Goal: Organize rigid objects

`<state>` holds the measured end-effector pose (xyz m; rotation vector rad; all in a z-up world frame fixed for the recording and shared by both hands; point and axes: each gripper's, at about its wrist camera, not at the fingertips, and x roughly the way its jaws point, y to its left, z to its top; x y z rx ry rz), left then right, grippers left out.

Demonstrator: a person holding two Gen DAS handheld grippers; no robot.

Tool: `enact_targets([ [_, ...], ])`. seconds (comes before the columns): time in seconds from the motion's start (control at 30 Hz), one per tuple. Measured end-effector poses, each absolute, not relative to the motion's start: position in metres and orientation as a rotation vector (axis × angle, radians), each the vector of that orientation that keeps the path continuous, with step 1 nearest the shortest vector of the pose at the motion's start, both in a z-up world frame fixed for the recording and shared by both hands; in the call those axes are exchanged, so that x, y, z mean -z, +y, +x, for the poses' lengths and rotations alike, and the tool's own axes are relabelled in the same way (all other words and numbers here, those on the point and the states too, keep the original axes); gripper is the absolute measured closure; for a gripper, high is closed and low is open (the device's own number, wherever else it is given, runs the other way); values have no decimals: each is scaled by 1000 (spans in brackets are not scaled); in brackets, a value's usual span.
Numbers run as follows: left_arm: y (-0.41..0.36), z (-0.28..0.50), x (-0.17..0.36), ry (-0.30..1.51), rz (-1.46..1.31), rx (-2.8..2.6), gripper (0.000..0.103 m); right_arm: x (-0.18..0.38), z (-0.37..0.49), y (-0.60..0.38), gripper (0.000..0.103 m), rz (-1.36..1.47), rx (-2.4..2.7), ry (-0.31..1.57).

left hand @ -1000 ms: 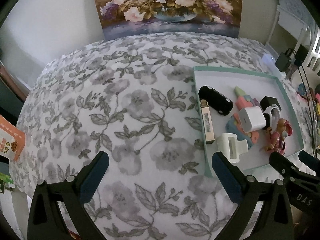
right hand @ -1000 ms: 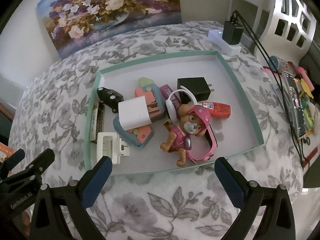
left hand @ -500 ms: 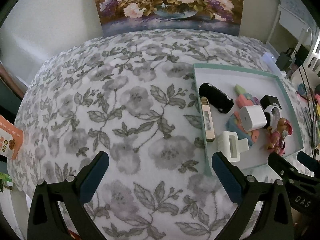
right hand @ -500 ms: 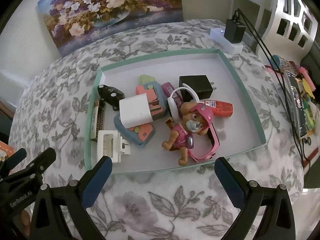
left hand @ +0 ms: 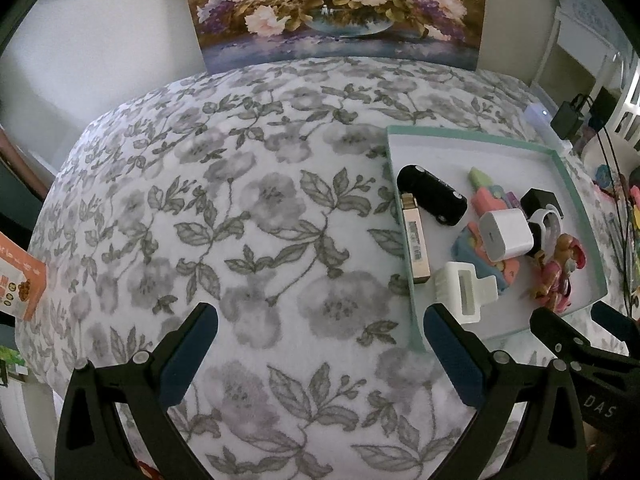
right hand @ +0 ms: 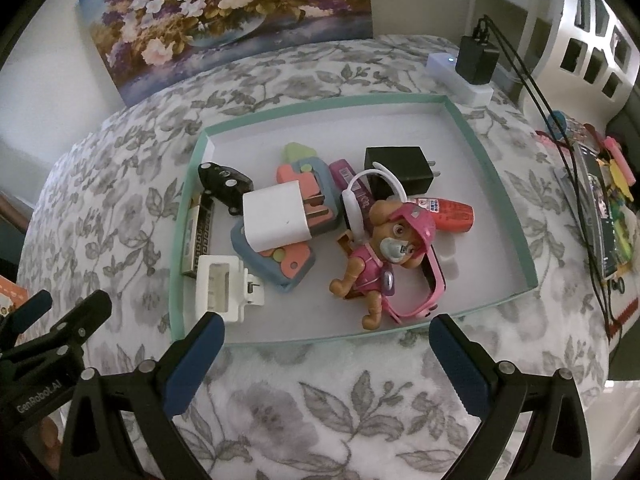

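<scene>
1. Inside the teal-rimmed tray (right hand: 508,196), the white charger (right hand: 276,216), pup figure (right hand: 384,256), black adapter (right hand: 396,166) and white clip (right hand: 220,290) lie heaped together, probably gathered for sorting.
2. Short of the tray's near rim, the right gripper (right hand: 326,354) hangs spread and empty.
3. Left of the tray, the left gripper (left hand: 320,346) gapes over the floral cloth (left hand: 240,220), empty.
</scene>
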<state>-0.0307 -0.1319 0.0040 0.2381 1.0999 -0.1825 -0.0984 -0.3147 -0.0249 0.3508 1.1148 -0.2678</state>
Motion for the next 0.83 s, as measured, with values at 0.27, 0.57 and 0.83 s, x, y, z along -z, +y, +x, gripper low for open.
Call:
enact_targets([
  [0.27,-128,-29,-1,1113,232,173,0,26,-98,-314,0,348,266,1117],
  [0.57,-128,-29,-1,1114,228,178,0,27,-98,-312,0,343,267,1120],
  [0.83,-125,-28,-2,1117,214,176,1,29,-96,-315,0,342,264,1132],
])
